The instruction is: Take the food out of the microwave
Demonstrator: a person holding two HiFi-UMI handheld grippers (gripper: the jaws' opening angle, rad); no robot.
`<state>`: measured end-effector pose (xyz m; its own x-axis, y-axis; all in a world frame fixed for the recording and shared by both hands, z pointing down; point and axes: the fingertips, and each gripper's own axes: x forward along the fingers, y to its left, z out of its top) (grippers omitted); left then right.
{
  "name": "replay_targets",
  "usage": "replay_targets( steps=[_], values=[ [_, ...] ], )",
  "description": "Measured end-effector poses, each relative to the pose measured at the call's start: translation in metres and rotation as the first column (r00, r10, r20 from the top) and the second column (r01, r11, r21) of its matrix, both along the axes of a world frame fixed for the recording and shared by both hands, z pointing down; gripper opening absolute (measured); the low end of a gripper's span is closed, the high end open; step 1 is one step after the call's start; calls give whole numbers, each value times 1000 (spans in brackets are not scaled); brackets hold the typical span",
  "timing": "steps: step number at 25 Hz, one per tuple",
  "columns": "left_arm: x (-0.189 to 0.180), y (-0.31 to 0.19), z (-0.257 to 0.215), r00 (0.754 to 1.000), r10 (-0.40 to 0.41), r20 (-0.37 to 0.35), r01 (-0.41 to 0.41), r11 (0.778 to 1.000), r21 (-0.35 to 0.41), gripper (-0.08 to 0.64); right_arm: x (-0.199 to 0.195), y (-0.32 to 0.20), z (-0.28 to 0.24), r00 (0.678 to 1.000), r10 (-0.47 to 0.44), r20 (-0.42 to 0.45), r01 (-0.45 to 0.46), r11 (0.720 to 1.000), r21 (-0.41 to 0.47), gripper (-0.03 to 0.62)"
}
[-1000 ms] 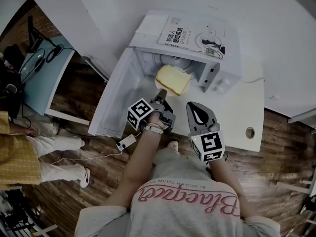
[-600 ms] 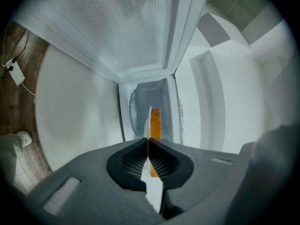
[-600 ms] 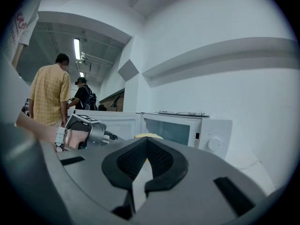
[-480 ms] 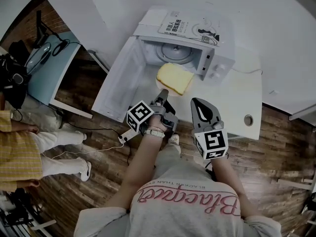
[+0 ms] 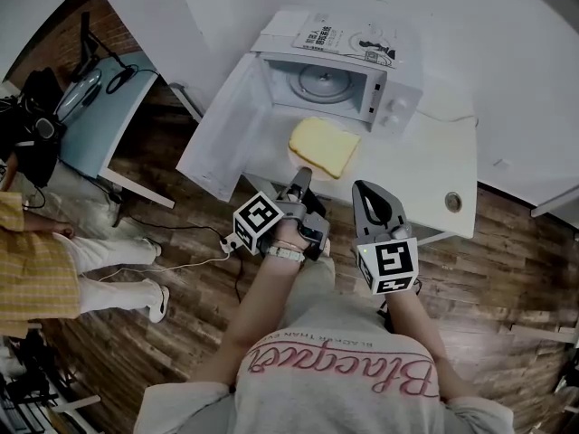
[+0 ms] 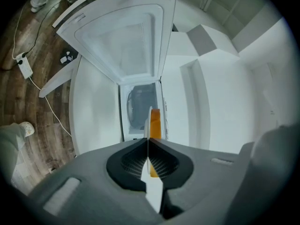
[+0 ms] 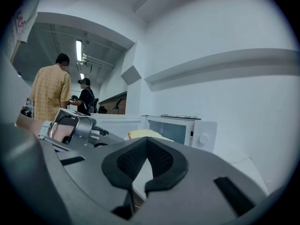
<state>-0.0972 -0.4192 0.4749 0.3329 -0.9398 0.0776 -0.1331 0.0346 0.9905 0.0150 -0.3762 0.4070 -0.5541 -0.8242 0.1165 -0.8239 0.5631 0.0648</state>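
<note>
The left tool (image 5: 303,175) was shut tight on the rim of the plate (image 6: 146,121). It had pulled the plate and the yellow food (image 5: 324,146) out of the open microwave (image 5: 348,84), so they now hung over the front edge of the surface (image 5: 434,170). The right tool (image 5: 367,191) was closed on nothing just beside it, and the food looked ready to be set down.

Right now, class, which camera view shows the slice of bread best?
The head view: the slice of bread shows its whole top face, outside the open microwave. The left gripper view shows it edge-on, a thin orange strip beyond jaws shut on its plate. The right gripper view shows only a low pale sliver above its jaws.
</note>
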Motion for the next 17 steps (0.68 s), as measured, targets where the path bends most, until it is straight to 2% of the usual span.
replay_targets(
  steps=[5,17],
  values=[
    [4,22,-7,1000,16,14,-16,1000,20,14,7,20,-6,999,34,12,-34,999,13,9],
    [-3,64,-12,1000,-1,-1,1,999,41,14,6,69,-13,1000,21,-2,-21,999,40,9]
  ],
)
